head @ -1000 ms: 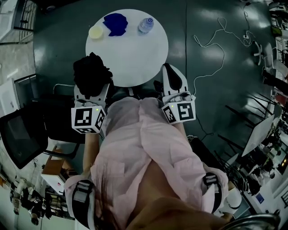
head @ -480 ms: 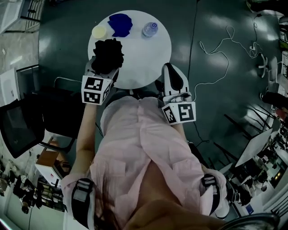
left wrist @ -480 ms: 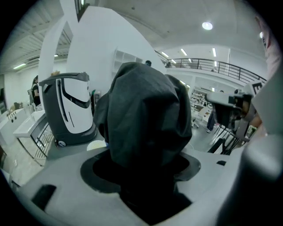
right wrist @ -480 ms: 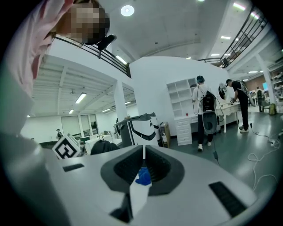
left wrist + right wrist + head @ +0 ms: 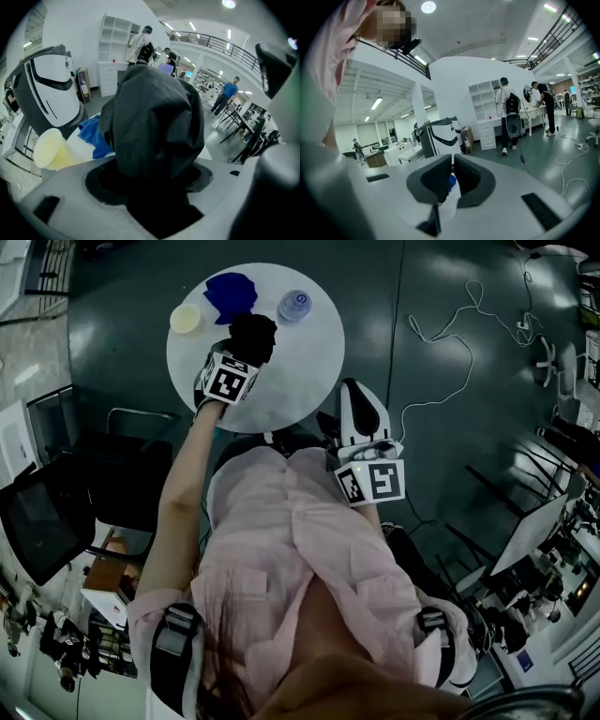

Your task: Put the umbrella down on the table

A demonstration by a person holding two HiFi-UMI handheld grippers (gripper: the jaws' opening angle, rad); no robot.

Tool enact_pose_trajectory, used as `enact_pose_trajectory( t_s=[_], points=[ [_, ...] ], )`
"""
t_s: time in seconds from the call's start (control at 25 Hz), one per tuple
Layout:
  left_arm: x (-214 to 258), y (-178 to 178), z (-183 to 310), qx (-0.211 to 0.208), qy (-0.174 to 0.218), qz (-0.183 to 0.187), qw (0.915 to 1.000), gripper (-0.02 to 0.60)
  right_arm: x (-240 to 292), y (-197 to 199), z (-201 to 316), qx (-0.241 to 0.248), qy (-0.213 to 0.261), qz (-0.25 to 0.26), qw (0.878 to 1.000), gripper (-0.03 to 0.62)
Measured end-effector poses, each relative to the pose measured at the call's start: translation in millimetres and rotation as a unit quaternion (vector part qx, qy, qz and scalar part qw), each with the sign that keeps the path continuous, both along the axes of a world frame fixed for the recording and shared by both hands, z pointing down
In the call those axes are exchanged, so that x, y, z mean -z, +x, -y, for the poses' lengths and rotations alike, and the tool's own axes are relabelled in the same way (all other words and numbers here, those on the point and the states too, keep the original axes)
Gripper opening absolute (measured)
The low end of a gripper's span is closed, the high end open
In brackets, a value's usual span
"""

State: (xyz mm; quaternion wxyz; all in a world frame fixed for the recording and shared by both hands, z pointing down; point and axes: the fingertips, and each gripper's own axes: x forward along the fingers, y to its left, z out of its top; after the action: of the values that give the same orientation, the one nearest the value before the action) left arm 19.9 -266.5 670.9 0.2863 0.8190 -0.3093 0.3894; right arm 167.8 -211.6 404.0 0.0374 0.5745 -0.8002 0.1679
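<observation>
Head view showed the person in a pink shirt (image 5: 281, 549) reaching the left gripper (image 5: 244, 356) out over the round white table (image 5: 300, 371), its jaws clamped around a folded black umbrella (image 5: 253, 335). The umbrella's bunched fabric hung above the table's near-left part, close to a blue cloth (image 5: 229, 292) and a yellow cup (image 5: 185, 318), with a clear water bottle (image 5: 293, 305) standing just to the other side. Whether the umbrella touched the tabletop could not be told from any view. Seen from the left gripper view, the dark fabric filled the middle of the frame and rose straight out from between the jaws, which were pressed against it on both sides; the cup and the cloth sat on the table behind it to the left, and a white-and-black machine (image 5: 51, 89) stood beyond them. The right gripper (image 5: 362, 414) was held back at the table's near edge, close to the person's body. Its own view showed the two dark pads brought together with their tips touching and nothing gripped between them. A pale cable (image 5: 441, 352) lay looped on the dark floor to the table's right.
</observation>
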Motion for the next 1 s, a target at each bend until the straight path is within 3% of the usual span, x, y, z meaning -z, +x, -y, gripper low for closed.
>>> enact_pose_trajectory(
  t_s=[0.28,0.52,0.68,0.88,1.0],
  points=[
    [-51.1,15.4,0.4,-0.020,-0.073,0.034,0.9966,0.322,-9.4,7.5,8.1,-0.009,-0.024,0.003,1.000,0.034],
    [-72.6,13.4,9.7,0.001,-0.105,0.053,0.9931,0.322,-12.6,6.8,12.0,-0.010,-0.032,0.002,0.999,0.034],
    [-78.7,15.7,8.1,0.003,-0.094,0.058,0.9938,0.322,-14.7,4.3,12.6,-0.008,-0.034,0.001,0.999,0.034],
    [-71.4,16.0,0.9,-0.013,-0.098,0.040,0.9944,0.345,-11.5,-1.7,10.9,0.000,-0.027,0.001,1.000,0.034],
    [-43.8,6.7,1.7,-0.001,-0.067,0.019,0.9976,0.356,-6.6,-4.0,10.9,0.007,-0.020,0.002,1.000,0.034]
  ],
)
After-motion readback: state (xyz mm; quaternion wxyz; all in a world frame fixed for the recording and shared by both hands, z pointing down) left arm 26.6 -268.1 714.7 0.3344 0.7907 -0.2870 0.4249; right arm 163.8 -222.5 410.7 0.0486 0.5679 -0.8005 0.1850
